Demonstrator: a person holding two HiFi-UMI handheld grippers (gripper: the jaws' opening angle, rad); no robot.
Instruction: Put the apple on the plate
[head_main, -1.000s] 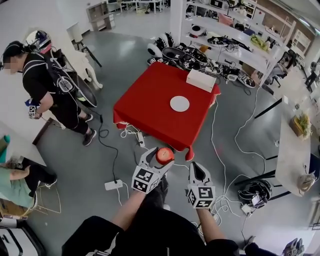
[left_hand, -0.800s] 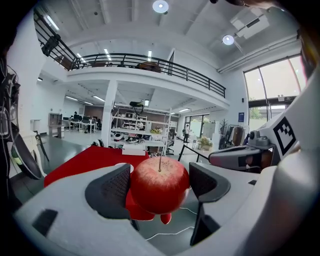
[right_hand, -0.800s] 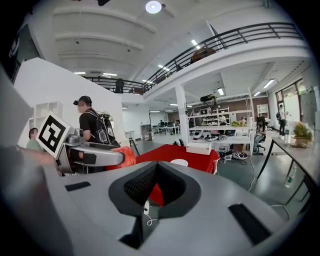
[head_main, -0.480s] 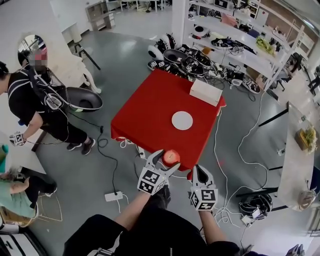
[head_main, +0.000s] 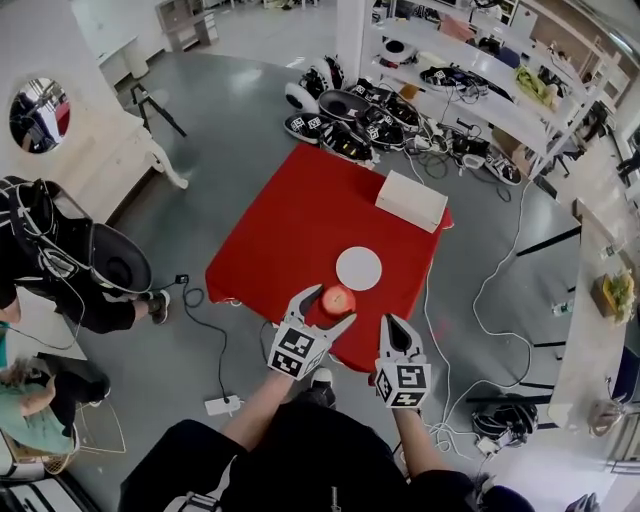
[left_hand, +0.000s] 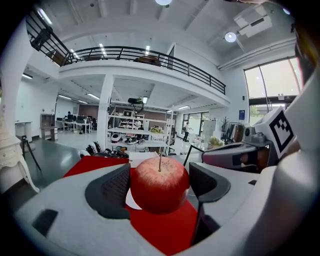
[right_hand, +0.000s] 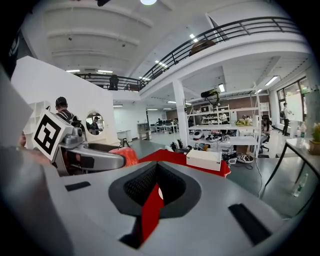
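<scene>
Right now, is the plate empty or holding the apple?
Empty. The plate lies bare on the red table; the apple is clamped in the left hand-held gripper, not on it.

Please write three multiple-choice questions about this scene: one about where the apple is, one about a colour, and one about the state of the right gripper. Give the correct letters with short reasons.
1. Where is the apple?
A. in a basket
B. between the jaws of the left gripper
C. in a drawer

2. What colour is the tablecloth?
A. blue
B. green
C. red

3. How do the jaws of the right gripper stand?
A. wide apart
B. together, with nothing between them
C. closed on a cup

Answers:
1 B, because the left gripper view shows the apple pressed between the two pads.
2 C, because the head view shows a red cloth over the whole table.
3 B, because the right gripper view shows only a thin slit between the pads.
</scene>
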